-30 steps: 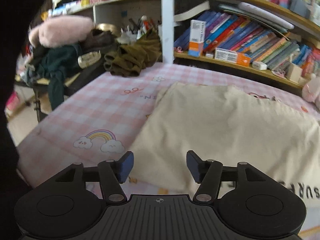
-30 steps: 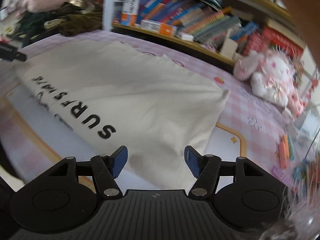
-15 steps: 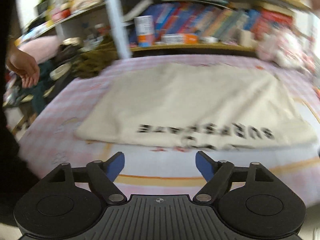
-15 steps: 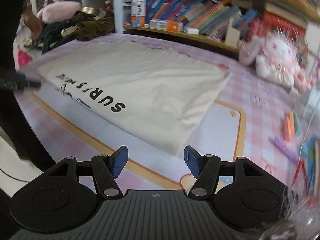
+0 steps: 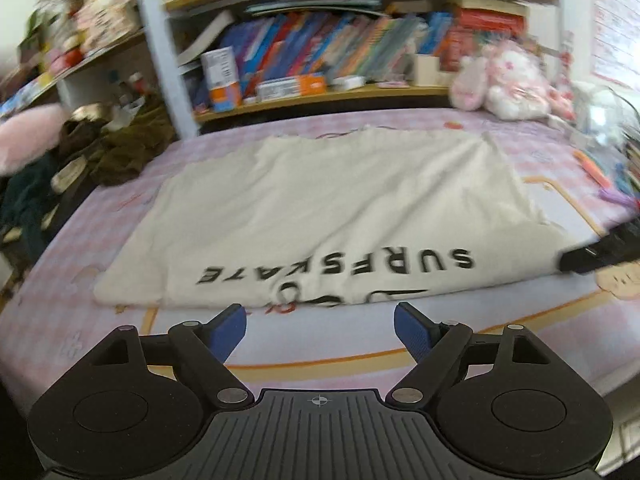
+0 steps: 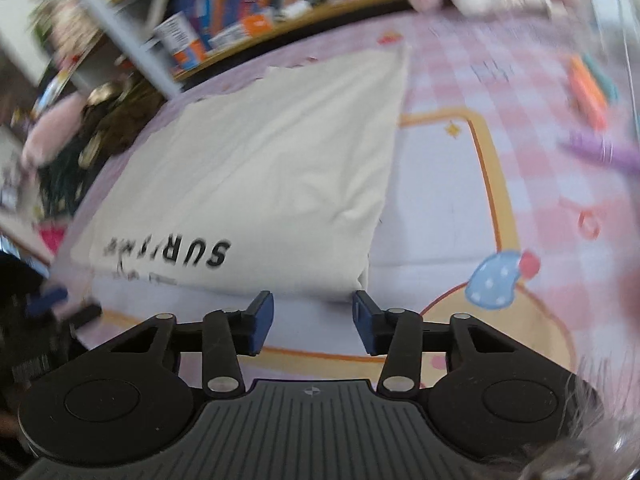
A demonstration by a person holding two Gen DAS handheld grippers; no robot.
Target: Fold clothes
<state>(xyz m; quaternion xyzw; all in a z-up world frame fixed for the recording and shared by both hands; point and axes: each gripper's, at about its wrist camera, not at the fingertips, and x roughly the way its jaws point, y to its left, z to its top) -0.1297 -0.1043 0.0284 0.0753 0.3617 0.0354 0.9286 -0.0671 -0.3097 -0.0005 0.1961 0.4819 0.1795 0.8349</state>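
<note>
Left wrist view: we find the cream garment (image 5: 320, 204) lying flat on the pink checked bed cover (image 5: 80, 320), already doubled over, its black lettering toward the near edge. The left gripper (image 5: 320, 326) hangs short of that near edge, its jaws spread wide and empty, well clear of the cloth. At the right edge of this view, the dark tip of the other tool (image 5: 600, 252) sits at the garment's near right corner. A heap of dark clothes (image 5: 100, 152) lies at the far left, under the bookshelf (image 5: 320, 96).

Right wrist view: the right gripper (image 6: 312, 320) points at the garment's (image 6: 260, 168) near right corner, where the fold forms a thick rounded edge. Its jaws are closing; the corner lies just ahead of the blue pads (image 6: 260, 320), and we see no cloth pressed between them.

Handling, in our judgement: the fabric is light, soft and limp, and will sag and crease wherever it is unsupported. We would take it at the two near corners, pinching through all layers, and lift both ends evenly so the fold stays square.
</note>
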